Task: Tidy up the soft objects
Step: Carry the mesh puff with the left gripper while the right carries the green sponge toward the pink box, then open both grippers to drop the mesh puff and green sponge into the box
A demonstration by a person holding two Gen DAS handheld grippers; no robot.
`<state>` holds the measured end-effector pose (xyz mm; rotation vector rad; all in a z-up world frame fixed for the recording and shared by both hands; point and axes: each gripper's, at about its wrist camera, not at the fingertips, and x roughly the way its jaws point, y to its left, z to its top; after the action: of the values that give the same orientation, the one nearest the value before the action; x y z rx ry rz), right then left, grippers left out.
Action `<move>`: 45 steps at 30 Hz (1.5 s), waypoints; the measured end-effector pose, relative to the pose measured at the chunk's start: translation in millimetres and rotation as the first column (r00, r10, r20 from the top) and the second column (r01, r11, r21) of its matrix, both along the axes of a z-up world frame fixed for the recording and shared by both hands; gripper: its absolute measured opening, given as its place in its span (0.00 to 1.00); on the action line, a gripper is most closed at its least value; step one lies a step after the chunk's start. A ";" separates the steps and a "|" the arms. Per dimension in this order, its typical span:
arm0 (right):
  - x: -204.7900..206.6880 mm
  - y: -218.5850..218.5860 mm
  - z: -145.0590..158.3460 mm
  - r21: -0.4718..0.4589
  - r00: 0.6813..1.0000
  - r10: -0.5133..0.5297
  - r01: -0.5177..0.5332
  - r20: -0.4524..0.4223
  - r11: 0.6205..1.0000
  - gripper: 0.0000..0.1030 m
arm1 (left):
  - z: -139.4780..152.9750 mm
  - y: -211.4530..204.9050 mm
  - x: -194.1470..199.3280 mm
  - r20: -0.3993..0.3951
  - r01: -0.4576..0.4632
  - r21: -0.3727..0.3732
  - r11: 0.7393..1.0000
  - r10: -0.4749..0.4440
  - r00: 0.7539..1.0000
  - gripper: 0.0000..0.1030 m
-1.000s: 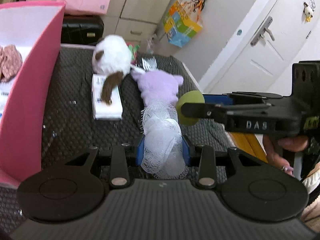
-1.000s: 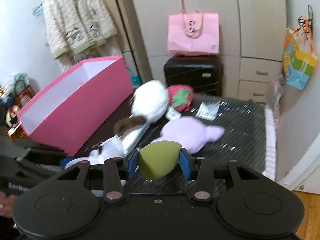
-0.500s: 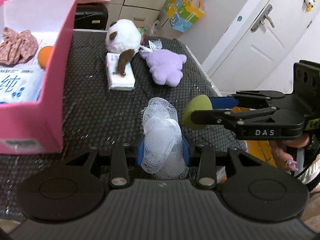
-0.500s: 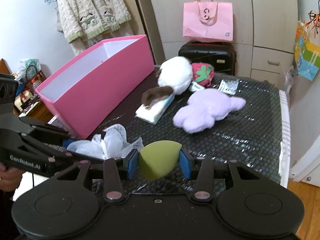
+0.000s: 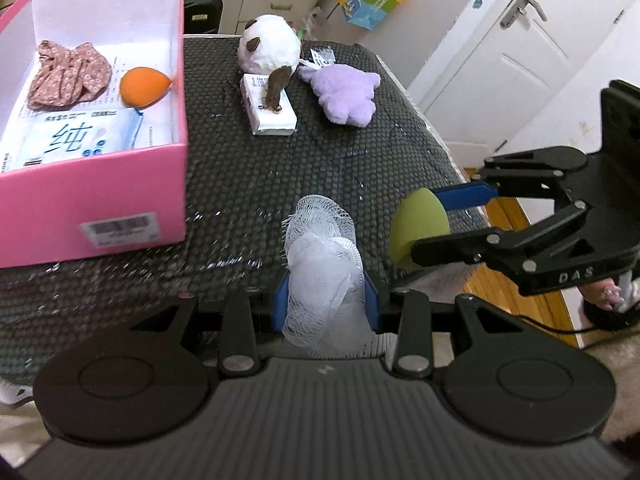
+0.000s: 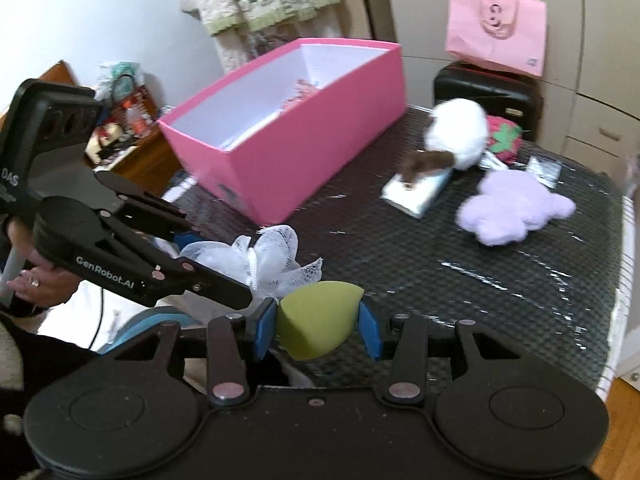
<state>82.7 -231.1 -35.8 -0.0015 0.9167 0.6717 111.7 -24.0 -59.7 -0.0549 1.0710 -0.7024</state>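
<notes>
My left gripper (image 5: 325, 304) is shut on a white mesh bath pouf (image 5: 324, 276), held above the near edge of the black mat; it also shows in the right wrist view (image 6: 266, 260). My right gripper (image 6: 318, 330) is shut on a green makeup sponge (image 6: 316, 326), seen beside the pouf in the left wrist view (image 5: 418, 232). The pink box (image 5: 96, 196) at the left holds an orange sponge (image 5: 144, 86), a floral cloth (image 5: 68, 74) and a tissue pack (image 5: 76, 136).
On the black mat (image 5: 248, 184) lie a white-and-brown plush (image 5: 270, 46), a small tissue pack (image 5: 270, 108), a purple plush (image 5: 344, 92) and a red strawberry toy (image 6: 504, 138). A black suitcase (image 6: 488, 88) and pink bag (image 6: 496, 30) stand behind. A white door (image 5: 508, 52) is at right.
Both grippers have pulled back and up from the table with their objects still held. The pink box's inside has come into view.
</notes>
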 end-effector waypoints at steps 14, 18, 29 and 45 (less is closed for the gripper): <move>3.4 46.5 40.2 0.059 0.997 0.078 -0.079 0.013 0.995 0.49 | 55.5 66.2 -9.3 0.123 -0.034 -0.004 0.999 0.035 0.992 0.35; 11.9 59.1 47.5 0.063 0.997 0.078 -0.080 0.028 0.995 0.49 | 70.2 86.9 -3.8 0.176 -0.054 -0.027 0.998 0.058 0.983 0.35; 57.3 98.7 71.8 0.064 0.986 0.104 -0.114 0.133 0.991 0.49 | 94.5 124.6 39.5 0.279 -0.114 -0.078 0.990 0.132 0.951 0.35; 157.4 157.8 53.5 -0.099 0.968 0.085 -0.063 0.234 0.993 0.49 | 35.9 125.3 137.5 0.360 -0.249 0.164 0.955 0.176 0.916 0.36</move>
<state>240.1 -73.3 17.8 -0.1953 0.7171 0.6825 249.2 101.3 -23.9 0.1251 0.7822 -0.3799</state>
